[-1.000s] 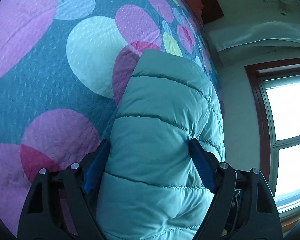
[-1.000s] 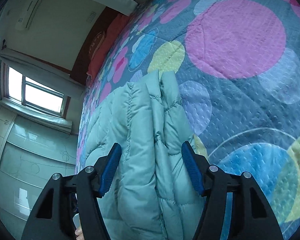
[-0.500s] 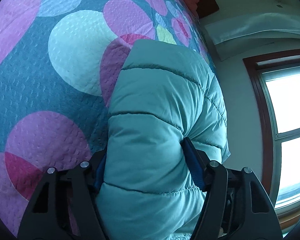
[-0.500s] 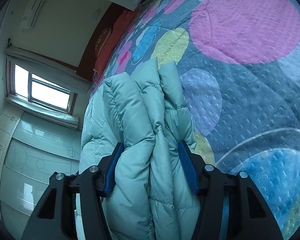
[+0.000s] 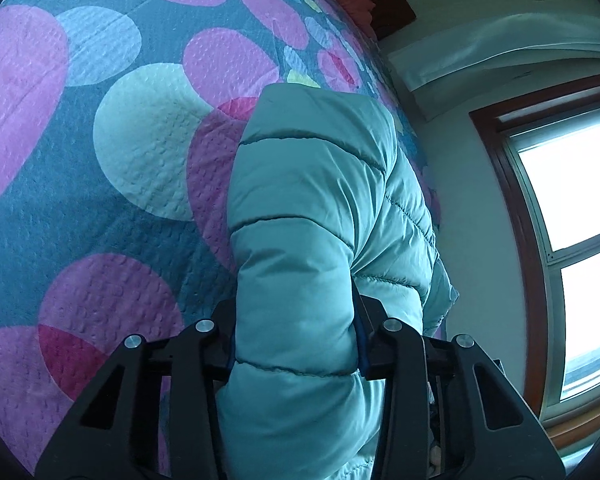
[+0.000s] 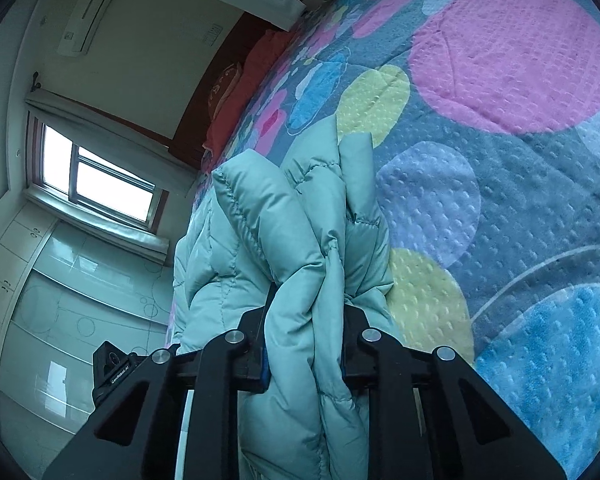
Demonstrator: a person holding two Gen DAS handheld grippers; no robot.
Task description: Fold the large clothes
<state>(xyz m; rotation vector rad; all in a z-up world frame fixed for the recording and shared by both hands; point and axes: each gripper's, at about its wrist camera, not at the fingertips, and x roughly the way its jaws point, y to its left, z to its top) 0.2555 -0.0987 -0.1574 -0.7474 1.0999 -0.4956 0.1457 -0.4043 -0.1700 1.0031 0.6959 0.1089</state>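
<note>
Left tongs (image 5: 296, 332): clamped on teal puffer jacket (image 5: 316, 208).
Right tongs (image 6: 304, 340): clamped on bunched jacket layers.
Progress: jacket gathered above bed (image 5: 80, 208) near its window-side edge; final fold unlaid.

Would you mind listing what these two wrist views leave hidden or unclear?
- Left gripper pads, left wrist view: buried in the jacket.
- Right gripper pads, right wrist view: wrapped by bunched jacket folds.
- Jacket's lower end: cut off by the bottom edge in both views.
- Bedspread beneath the jacket: covered.
- Headboard emblem, right wrist view: too small to read.
</note>
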